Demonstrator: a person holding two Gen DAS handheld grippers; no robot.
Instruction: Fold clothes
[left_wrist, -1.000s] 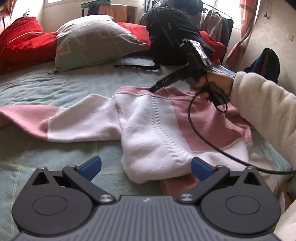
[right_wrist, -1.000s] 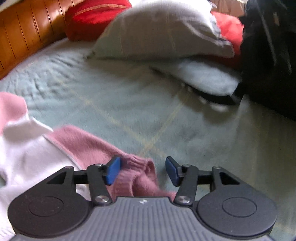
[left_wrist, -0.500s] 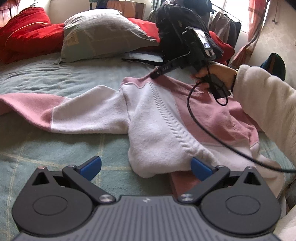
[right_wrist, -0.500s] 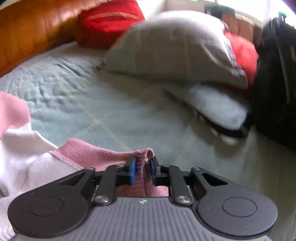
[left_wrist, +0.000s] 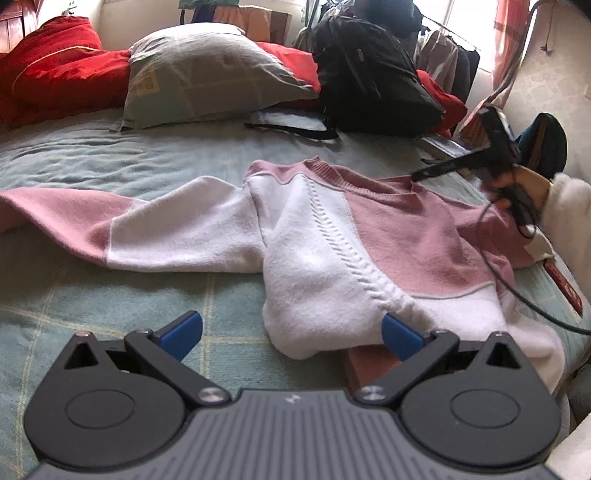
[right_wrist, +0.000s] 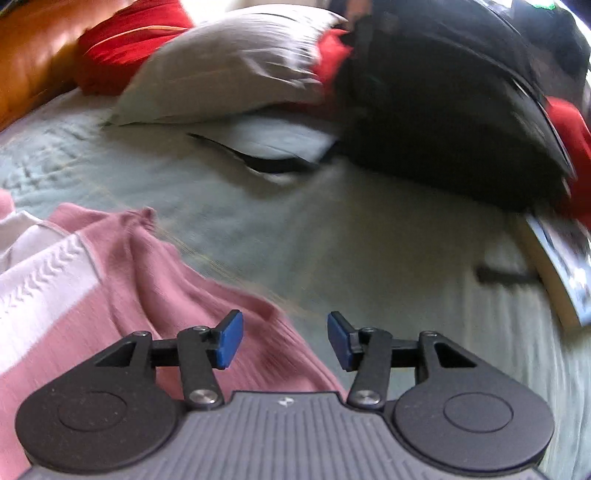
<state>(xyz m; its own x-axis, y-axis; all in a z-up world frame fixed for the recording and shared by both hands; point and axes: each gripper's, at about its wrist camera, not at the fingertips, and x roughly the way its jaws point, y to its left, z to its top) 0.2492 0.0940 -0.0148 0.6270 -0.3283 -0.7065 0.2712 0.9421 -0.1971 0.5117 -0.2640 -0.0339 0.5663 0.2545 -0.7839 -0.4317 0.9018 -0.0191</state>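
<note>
Sweater (left_wrist: 332, 236) lies flat across the bed (left_wrist: 110, 295), hem at the near edge, one sleeve along the left. Left gripper (left_wrist: 291, 332) hovers spread at the hem, nearer. Right gripper (right_wrist: 284, 339), jaws just reopened and empty, overhangs the right shoulder.

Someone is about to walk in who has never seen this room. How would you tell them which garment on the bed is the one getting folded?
Start at the green checked bedspread, with the grey pillow and black backpack at its head. In front of those lies the sweater, spread flat with one sleeve stretched out sideways. It is the only pink-and-white knit there, with a raised cable stitch running down its white panel.
</note>
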